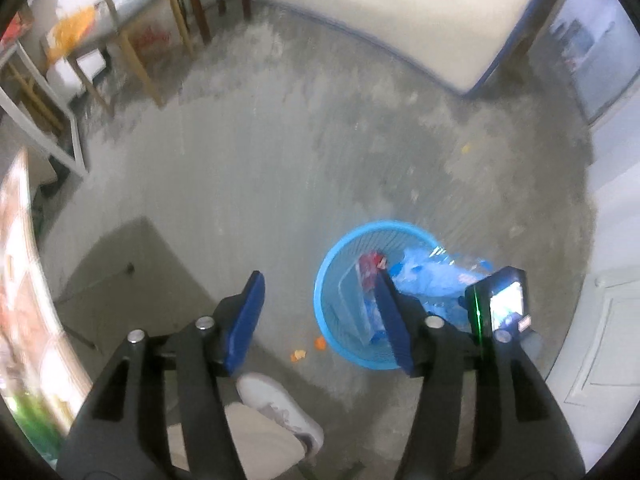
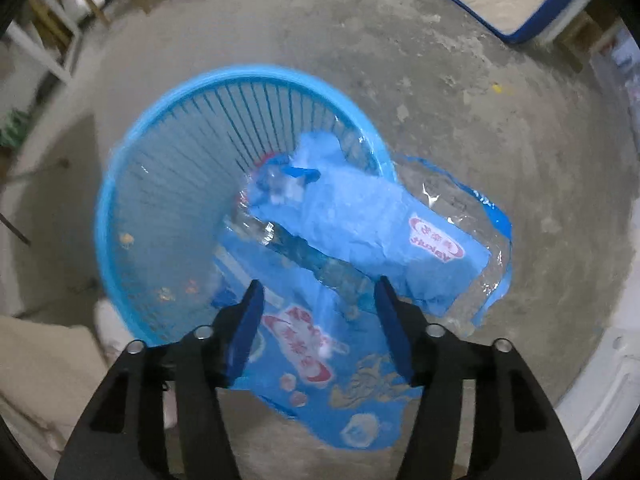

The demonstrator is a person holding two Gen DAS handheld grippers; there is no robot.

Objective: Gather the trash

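Note:
A blue plastic basket (image 1: 324,292) stands on the concrete floor; it also shows in the right wrist view (image 2: 132,160). A large blue plastic package (image 2: 360,216) with red print lies half inside it and hangs over its near rim; it also shows in the left wrist view (image 1: 428,280), next to a red wrapper (image 1: 370,266). My right gripper (image 2: 318,284) is open, right above the package, not clamping it. My left gripper (image 1: 320,276) is open and empty, higher up, left of the basket. Small orange scraps (image 1: 308,350) lie on the floor beside the basket.
Wooden tables and stools (image 1: 132,44) stand at the far left. A white mattress with blue trim (image 1: 400,16) lies at the back. A person's white shoe (image 1: 280,408) is near the basket. A yellow scrap (image 1: 466,148) lies on the floor further off.

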